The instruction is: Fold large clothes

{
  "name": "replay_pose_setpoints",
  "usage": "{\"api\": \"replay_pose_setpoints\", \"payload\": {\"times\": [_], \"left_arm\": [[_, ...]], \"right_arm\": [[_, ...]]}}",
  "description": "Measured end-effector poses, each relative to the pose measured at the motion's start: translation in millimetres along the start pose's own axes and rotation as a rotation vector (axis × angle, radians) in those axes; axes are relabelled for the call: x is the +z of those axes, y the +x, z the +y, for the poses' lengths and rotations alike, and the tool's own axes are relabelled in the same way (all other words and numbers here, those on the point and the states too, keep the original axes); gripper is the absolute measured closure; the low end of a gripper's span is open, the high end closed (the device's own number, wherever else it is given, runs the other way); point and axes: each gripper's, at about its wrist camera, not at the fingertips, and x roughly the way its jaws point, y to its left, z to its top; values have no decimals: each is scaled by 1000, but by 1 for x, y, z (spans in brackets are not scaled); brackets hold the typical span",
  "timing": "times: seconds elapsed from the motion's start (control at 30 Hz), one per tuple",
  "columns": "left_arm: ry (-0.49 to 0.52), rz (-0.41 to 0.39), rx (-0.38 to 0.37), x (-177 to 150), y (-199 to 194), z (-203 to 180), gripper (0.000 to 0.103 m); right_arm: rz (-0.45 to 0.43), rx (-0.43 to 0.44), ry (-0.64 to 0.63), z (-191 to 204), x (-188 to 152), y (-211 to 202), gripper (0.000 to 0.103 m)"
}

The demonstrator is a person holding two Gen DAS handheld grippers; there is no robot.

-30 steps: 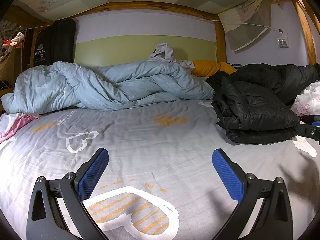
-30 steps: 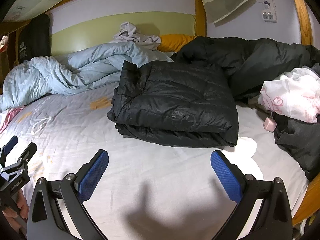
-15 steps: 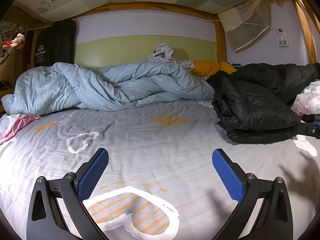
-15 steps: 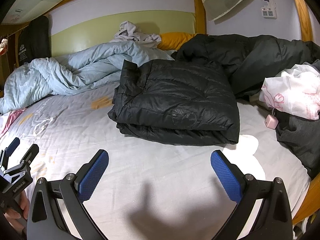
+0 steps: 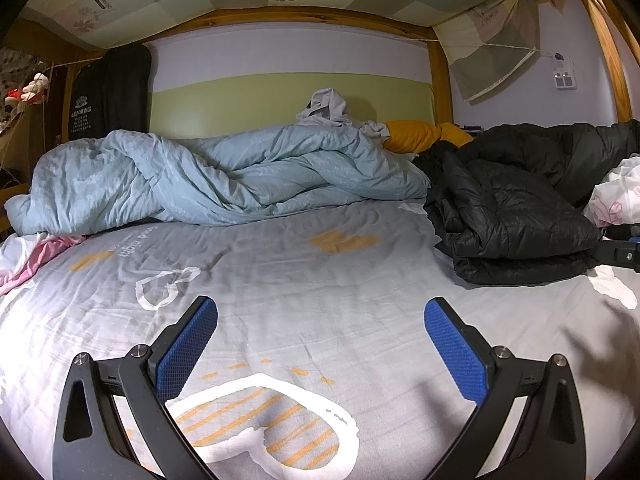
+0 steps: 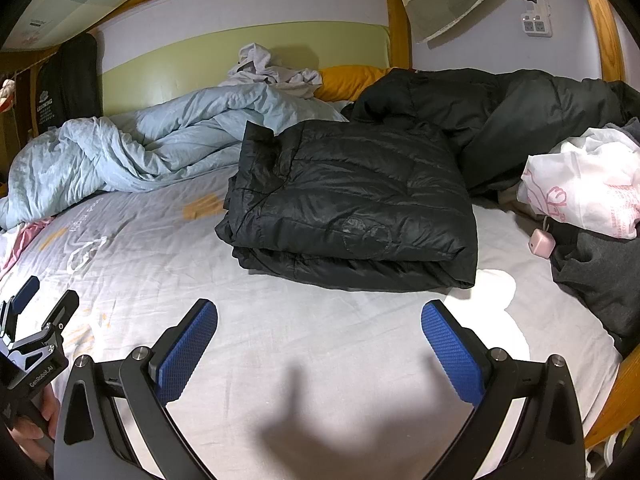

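A black puffer jacket (image 6: 356,204) lies folded in a thick flat stack on the grey bed sheet (image 6: 280,340); the left wrist view shows the jacket (image 5: 516,232) at the right. My right gripper (image 6: 319,338) hovers open over bare sheet just in front of the stack, nothing between its blue pads. Over the middle of the bed, well left of the jacket, my left gripper (image 5: 321,336) is open and empty too. The left gripper (image 6: 28,320) also shows at the left edge of the right wrist view, held by a hand (image 6: 36,420).
A crumpled light-blue duvet (image 5: 208,176) runs along the far side. Behind the folded stack lies another dark coat (image 6: 520,116), with a white and pink plastic bag (image 6: 584,188), a small pink cube (image 6: 542,242) and grey clothing (image 6: 596,276) at the right edge. Wooden bunk posts frame the bed.
The right gripper's view has shifted slightly, bringing the folded jacket a little nearer. Both grippers stay open; the left one has hardly moved.
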Motion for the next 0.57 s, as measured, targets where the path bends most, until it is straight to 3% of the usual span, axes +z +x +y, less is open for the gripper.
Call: {"api": "replay_pose_setpoints", "payload": {"times": [0.57], "left_arm": [[4, 1, -3, 0, 0, 1, 0]], "right_arm": [[-3, -1, 4, 1, 0, -2, 0]]}}
